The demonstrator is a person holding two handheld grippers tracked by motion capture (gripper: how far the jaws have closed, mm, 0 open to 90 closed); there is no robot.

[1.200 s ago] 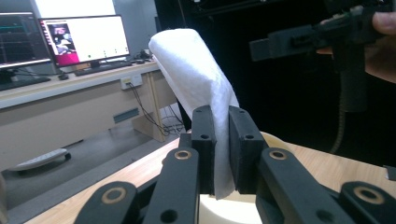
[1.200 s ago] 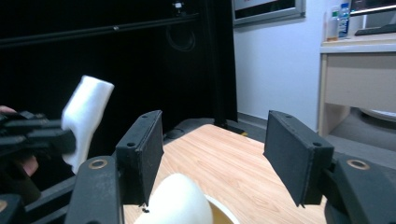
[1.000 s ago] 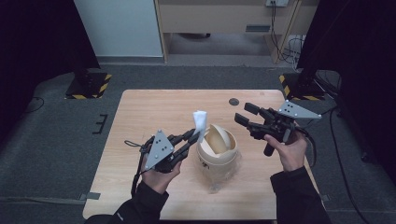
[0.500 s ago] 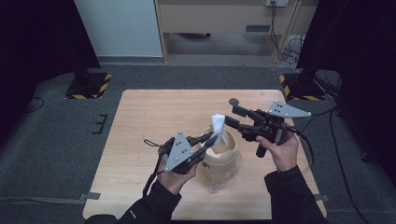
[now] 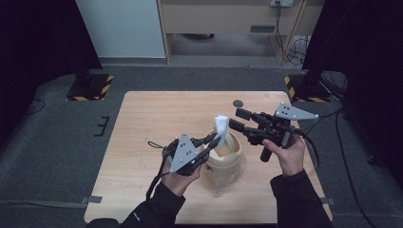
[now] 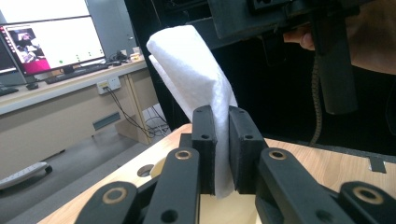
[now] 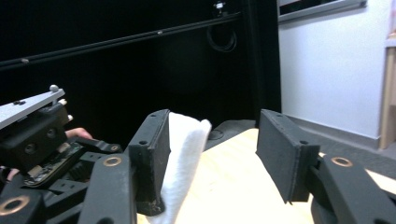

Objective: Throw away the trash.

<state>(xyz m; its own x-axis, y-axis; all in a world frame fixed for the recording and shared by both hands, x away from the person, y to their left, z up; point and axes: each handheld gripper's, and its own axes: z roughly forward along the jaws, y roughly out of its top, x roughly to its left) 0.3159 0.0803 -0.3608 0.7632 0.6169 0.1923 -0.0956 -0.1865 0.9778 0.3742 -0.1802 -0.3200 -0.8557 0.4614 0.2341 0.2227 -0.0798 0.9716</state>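
The work surface is a light wooden table (image 5: pixel 142 142) standing on grey carpet, with dark curtains on both sides and a desk with monitors visible in the left gripper view. Near the table's middle stands a beige round container (image 5: pixel 227 154), open at the top. The left gripper (image 5: pixel 215 139) is clamped firmly on the lower edge of a folded white cloth (image 5: pixel 221 127), which stands upright above the container's rim; pinching it low leaves the upper portion free for a second grip. The right gripper (image 5: pixel 235 118) reaches in from the opposite side with its jaws parted; they have just been opening slightly. In the right gripper view the cloth (image 7: pixel 184 154) lies between those jaws against one finger (image 7: pixel 152 154), while the other finger (image 7: pixel 282 149) stands apart, so nothing is pinched. This arrangement suggests a hand-over or an unfolding of the cloth over the container.
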